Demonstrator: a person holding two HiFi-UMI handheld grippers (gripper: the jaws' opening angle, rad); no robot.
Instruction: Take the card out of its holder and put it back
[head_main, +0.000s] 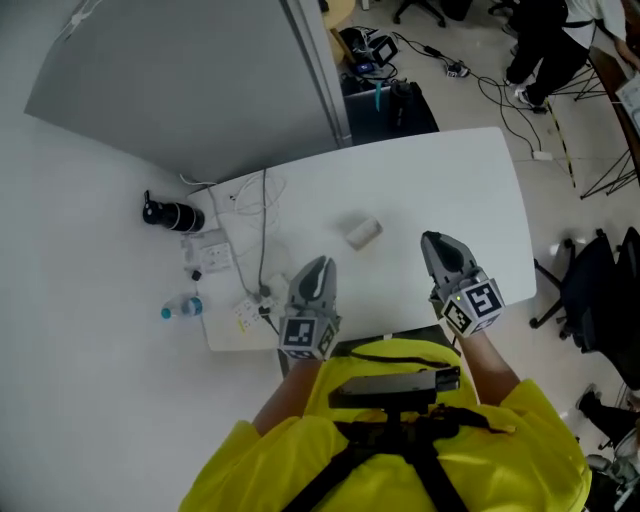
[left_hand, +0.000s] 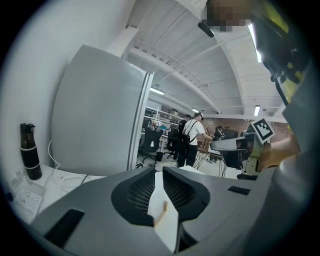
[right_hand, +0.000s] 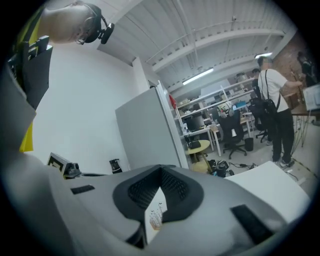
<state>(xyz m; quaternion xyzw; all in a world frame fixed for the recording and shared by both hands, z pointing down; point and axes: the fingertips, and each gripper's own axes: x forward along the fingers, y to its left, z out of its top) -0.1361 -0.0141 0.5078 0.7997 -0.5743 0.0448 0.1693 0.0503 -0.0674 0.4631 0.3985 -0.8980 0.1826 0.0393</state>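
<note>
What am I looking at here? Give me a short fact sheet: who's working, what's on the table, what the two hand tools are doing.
Operator: person in a yellow top, one gripper per hand
Table: white
Card holder: small pale item mid-table, untouched
Left gripper: jaws together, holding nothing, short of the holder
Right gripper: jaws together, holding nothing, beside the holder
Far left: black bottle, clear bottle, cables

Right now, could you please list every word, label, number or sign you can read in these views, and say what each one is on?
Nothing here is legible.
Two black-and-white square marker cubes: patterns only, no words.
White printed surface below the jaws in the right gripper view: tiny dark print, too small to read.
Blue label on the clear plastic bottle: too blurred.
</note>
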